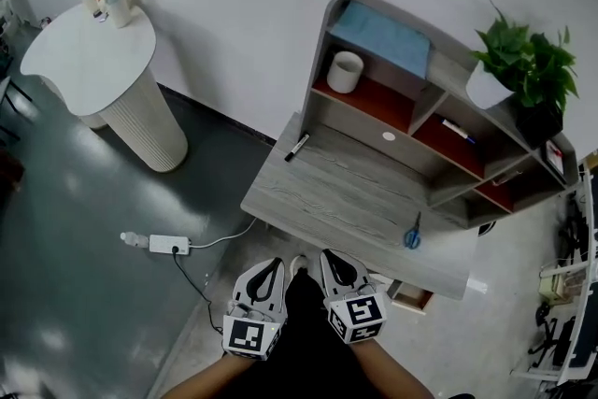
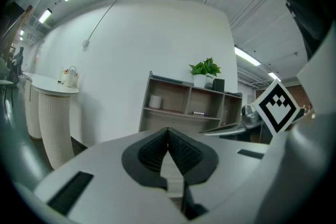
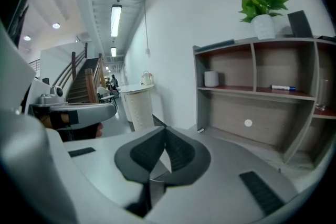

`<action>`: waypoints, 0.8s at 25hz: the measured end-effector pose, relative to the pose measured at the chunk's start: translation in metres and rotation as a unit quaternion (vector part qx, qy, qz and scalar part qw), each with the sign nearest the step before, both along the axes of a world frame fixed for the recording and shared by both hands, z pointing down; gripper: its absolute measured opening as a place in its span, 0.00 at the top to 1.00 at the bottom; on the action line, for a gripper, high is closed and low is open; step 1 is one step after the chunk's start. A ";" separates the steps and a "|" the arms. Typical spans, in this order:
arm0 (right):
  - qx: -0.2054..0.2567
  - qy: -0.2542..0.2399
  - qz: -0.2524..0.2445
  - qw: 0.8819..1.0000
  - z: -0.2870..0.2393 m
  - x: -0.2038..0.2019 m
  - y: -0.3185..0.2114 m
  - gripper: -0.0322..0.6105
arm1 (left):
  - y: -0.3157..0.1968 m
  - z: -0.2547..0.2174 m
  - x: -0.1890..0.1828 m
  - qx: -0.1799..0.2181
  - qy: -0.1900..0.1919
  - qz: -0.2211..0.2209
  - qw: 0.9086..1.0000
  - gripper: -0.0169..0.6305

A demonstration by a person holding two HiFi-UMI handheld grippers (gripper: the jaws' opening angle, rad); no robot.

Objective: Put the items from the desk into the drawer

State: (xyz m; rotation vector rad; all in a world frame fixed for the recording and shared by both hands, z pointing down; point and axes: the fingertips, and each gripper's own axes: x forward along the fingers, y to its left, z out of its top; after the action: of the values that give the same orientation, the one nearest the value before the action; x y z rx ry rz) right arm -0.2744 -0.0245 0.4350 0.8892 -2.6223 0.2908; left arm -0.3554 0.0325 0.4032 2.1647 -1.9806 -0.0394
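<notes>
My left tongs (image 1: 272, 264) and my right tongs (image 1: 333, 256) hang side by side just in front of me, low and short of the near edge of the surface (image 1: 346, 192). Seen from its own camera, the left tongs (image 2: 168, 131) is clenched, tips together with nothing between them. The right tongs (image 3: 165, 128) is clenched and empty too.

On the floor to my left lies a white power strip (image 1: 168, 245) with its cable.

On the surface, the blue-handled scissors (image 1: 412, 234) lie near the front edge, off to the right. The black marker (image 1: 296, 148) lies at the far left corner, just beside the wall of the shelf unit (image 1: 327, 42). The two are well apart, and neither is touched.

Further back, the shelf unit holds a white cup (image 1: 345, 71) in its left compartment and a pen (image 1: 458, 129) in a compartment to the right. A green plant (image 1: 523, 61) in a white pot stands on top. Far left, against the wall, stands a round white table (image 1: 89, 51).
</notes>
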 end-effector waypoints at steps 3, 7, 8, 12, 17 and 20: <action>0.006 0.008 -0.018 1.000 0.003 -0.012 -0.030 0.92 | -0.031 0.001 -0.006 -0.009 -0.018 -0.003 1.000 0.95; 0.008 0.012 -0.026 1.000 0.004 -0.019 -0.068 0.92 | -0.075 0.016 -0.016 -0.025 -0.021 -0.008 0.999 0.95; 0.009 0.012 -0.026 1.000 0.005 -0.020 -0.077 0.92 | -0.087 0.019 -0.019 -0.024 -0.025 -0.006 0.999 0.95; 0.008 0.004 -0.012 1.000 0.008 -0.024 -0.119 0.92 | -0.142 0.025 -0.032 -0.020 -0.050 -0.003 0.999 0.95; 0.013 -0.028 0.010 0.999 -0.002 -0.031 -0.161 0.92 | -0.205 0.050 -0.040 -0.025 -0.087 0.002 0.996 0.95; 0.017 -0.044 0.013 0.999 -0.005 -0.035 -0.177 0.92 | -0.236 0.075 -0.038 -0.034 -0.121 0.013 0.992 0.95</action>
State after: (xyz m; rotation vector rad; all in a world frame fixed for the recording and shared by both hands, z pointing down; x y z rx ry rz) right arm -0.3095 -0.2017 0.4299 0.9428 -2.7055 0.2991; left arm -0.3936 -0.2036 0.4778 2.2421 -2.0412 0.3045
